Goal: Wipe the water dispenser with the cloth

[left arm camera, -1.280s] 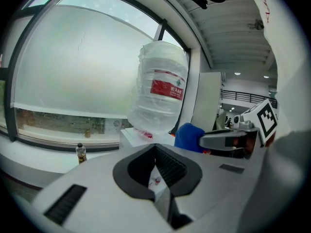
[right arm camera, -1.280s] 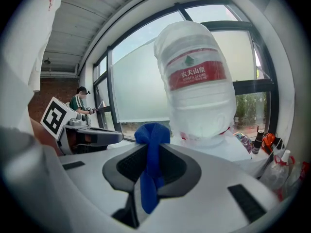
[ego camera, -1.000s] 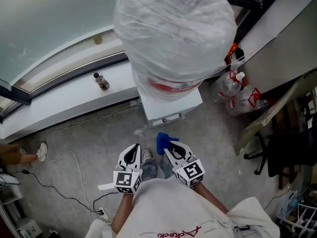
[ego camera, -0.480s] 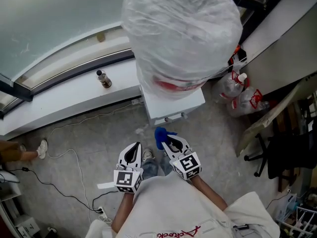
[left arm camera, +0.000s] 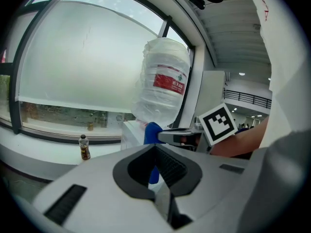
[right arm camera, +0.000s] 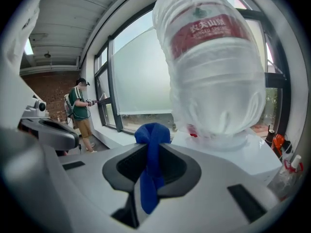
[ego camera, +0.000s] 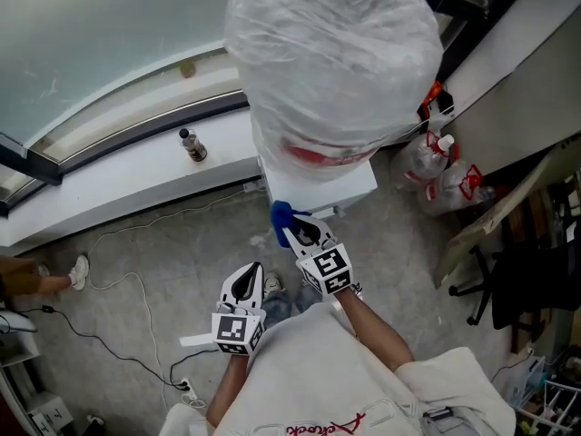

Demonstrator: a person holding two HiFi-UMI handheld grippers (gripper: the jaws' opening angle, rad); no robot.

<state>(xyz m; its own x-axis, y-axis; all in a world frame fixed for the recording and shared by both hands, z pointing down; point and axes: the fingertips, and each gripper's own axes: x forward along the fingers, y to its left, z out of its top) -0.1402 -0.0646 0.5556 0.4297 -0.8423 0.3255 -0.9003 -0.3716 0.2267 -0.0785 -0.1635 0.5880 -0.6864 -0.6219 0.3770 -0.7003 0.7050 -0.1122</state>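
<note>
The white water dispenser [ego camera: 313, 186] stands by the window ledge, topped by a big water bottle [ego camera: 334, 62] wrapped in clear plastic. My right gripper [ego camera: 292, 230] is shut on a blue cloth [ego camera: 280, 218] and sits just in front of the dispenser's front edge. In the right gripper view the blue cloth [right arm camera: 151, 165] is pinched between the jaws, with the bottle [right arm camera: 214, 67] close ahead. My left gripper [ego camera: 243, 285] hangs lower and nearer my body, shut with nothing in it. From the left gripper view, the cloth [left arm camera: 152, 132] and the dispenser [left arm camera: 131, 132] lie ahead.
A small brown bottle [ego camera: 192, 145] stands on the white window ledge [ego camera: 136, 171]. Cables [ego camera: 127, 289] trail across the grey floor. Empty plastic bottles and bags [ego camera: 436, 166] lie right of the dispenser. A dark chair [ego camera: 508, 280] stands at far right. A person [right arm camera: 80, 113] stands by the windows.
My right gripper has carried the blue cloth forward and up, from near my feet to the dispenser's front edge. The left gripper has barely moved.
</note>
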